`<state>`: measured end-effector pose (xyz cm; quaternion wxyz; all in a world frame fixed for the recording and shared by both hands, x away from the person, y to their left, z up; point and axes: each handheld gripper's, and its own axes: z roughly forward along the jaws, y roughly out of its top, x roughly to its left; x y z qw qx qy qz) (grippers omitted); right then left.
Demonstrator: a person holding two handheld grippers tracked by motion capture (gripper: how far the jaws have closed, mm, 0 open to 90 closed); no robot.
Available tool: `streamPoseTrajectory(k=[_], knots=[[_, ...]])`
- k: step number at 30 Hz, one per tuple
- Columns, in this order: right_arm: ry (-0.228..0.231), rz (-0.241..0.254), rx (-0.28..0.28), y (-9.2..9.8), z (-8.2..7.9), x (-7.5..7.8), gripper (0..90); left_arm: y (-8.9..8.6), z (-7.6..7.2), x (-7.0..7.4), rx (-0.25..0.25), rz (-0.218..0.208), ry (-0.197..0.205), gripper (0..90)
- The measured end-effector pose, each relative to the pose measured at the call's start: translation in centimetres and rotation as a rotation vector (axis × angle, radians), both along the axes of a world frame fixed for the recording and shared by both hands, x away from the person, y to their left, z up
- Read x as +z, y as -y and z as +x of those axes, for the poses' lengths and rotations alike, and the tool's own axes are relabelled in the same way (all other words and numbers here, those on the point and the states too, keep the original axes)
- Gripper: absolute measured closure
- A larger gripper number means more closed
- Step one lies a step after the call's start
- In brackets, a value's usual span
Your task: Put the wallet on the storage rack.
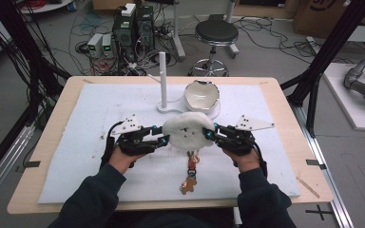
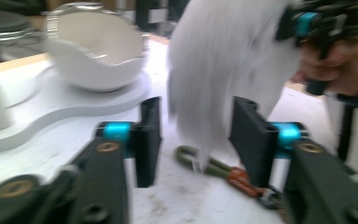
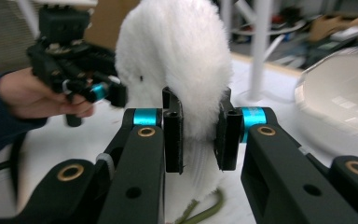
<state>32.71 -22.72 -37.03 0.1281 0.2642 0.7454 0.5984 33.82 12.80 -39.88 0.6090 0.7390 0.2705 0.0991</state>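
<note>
1. The fluffy pad (image 1: 188,127) looks like soft, matt white fleece (long-piled).
2. The bowl (image 1: 201,94) is glossy and smooth.
3. The table (image 1: 285,107) edge is pale matt wood.

Fluffy disc: white round fluffy disc (image 1: 188,131), held up above mid-bench between both claws.
Left claw: left claw (image 1: 164,139) at the disc's left edge; grey three-cornered plate on top.
Right claw: right claw (image 1: 211,134) at the disc's right edge, fingers into the fur.
Strap: brown and orange strap (image 1: 190,172) hangs below the disc, its end lying on the mat.
Mat: white mat (image 1: 100,109) covers the wooden bench (image 1: 52,123).
Behind disc: white upright post (image 1: 162,78) and white bowl (image 1: 201,95) on one shared white base.
</note>
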Motion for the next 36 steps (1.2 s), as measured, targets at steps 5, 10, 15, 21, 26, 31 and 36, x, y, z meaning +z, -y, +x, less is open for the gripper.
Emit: streamPoseTrajectory(k=[5, 10, 15, 21, 26, 31, 36], knots=[[0.055, -0.012, -0.063, 0.8, 0.6, 1.7, 77.5, -2.0, 0.5, 0.2, 0.087, -0.035, -0.002, 42.7], [0.101, -0.081, -0.107, 1.2, 2.4, 4.0, 77.4, -4.1, 1.1, 0.2, 0.153, -0.047, -0.01, 35.0], [0.125, -0.139, -0.137, 1.7, 4.5, 5.9, 77.4, -6.4, 1.5, 0.3, 0.216, -0.051, -0.011, 26.6], [0.148, -0.213, -0.194, 2.1, 8.1, 6.9, 77.4, -7.5, 1.8, 0.1, 0.244, -0.065, -0.028, 26.5], [0.17, -0.262, -0.222, 1.8, 10.7, 7.7, 77.3, -7.4, 2.0, -0.1, 0.237, -0.061, -0.043, 26.6], [0.177, -0.311, -0.228, 0.8, 13.1, 8.6, 77.3, -7.3, 2.0, -0.3, 0.238, -0.065, -0.049, 26.6], [0.225, -0.363, -0.244, 0.3, 14.4, 8.7, 77.3, -7.6, 2.0, -0.6, 0.246, -0.065, -0.06, 26.7]])
